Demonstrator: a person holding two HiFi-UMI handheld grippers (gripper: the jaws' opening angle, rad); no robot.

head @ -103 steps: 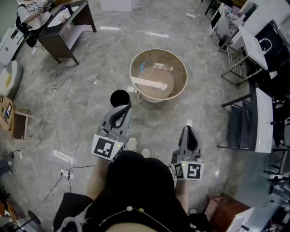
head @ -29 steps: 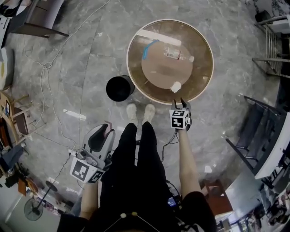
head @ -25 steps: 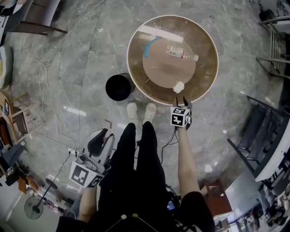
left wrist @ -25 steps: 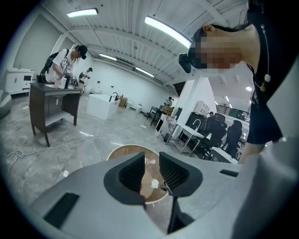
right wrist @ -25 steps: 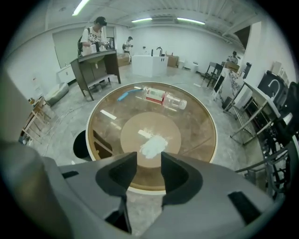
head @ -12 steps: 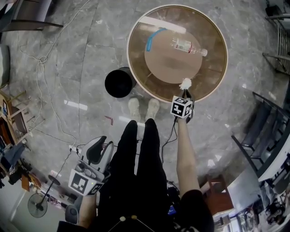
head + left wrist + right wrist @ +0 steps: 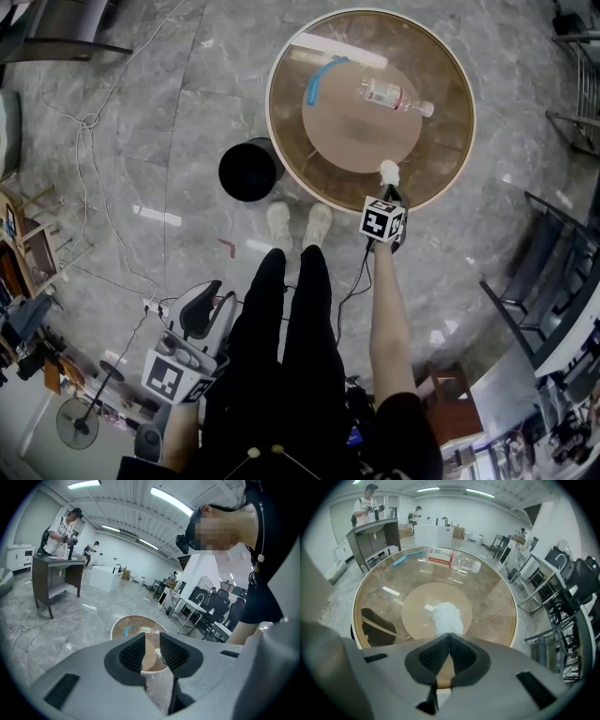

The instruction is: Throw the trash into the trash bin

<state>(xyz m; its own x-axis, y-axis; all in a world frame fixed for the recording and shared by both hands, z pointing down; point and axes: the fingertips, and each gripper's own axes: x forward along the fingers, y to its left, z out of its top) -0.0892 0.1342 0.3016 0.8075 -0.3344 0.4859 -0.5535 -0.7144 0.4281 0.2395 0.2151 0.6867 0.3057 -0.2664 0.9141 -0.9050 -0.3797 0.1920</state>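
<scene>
The scene is taken from above by the head view, faced steeply down, with the round table [image 7: 286,155] at upper centre. In the right gripper view the table [image 7: 490,597] is looked down on from close by, filling mid-frame. In the left gripper view it is seen from farther off, small at centre. Table and bottle [image 7: 397,97] are shared by all three.

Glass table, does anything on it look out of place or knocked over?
A plastic bottle lies on its side toward the far side, a blue strip at the far left, and a crumpled white wad toward the near edge, pinched by the right claw. Nothing spilled.
</scene>
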